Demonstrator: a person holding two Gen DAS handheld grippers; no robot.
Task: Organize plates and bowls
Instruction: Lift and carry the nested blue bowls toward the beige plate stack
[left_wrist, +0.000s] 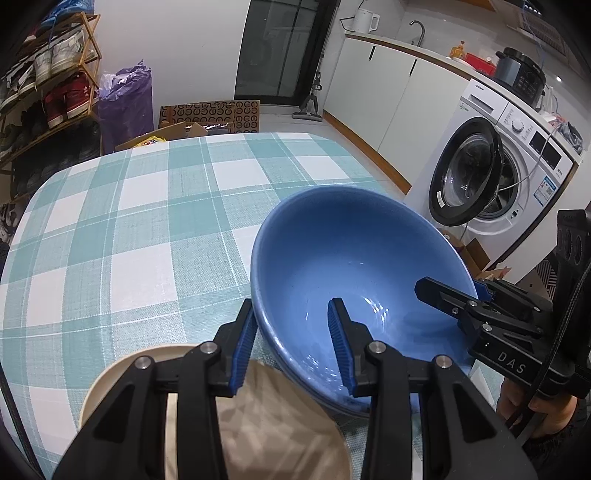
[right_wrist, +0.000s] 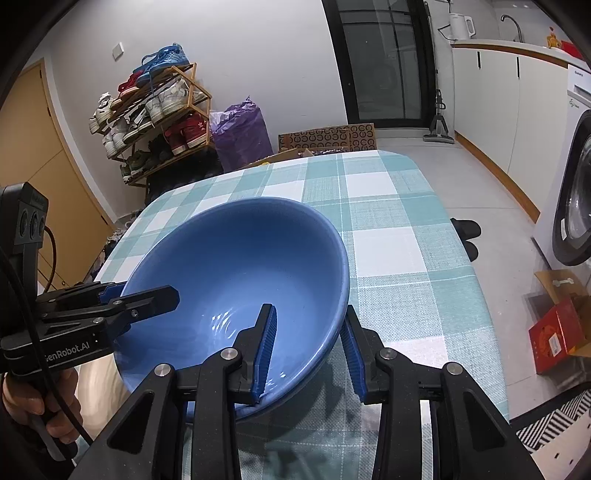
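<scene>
Left gripper (left_wrist: 295, 347) clamped on the blue bowl's (left_wrist: 354, 251) near-left rim: one pad inside, one outside the wall. Right gripper (right_wrist: 308, 350) clamped on the opposite rim the same way. Bowl: glossy mid-blue ceramic, deep, wide, empty; glare streaks on the inner bottom; tipped with its mouth toward the cameras. It sits over the near end of the teal-and-white checked tablecloth (left_wrist: 147, 221). Whether its base touches the cloth can't be told. Beige plate (left_wrist: 122, 373) lies just beside it, under the left gripper.
</scene>
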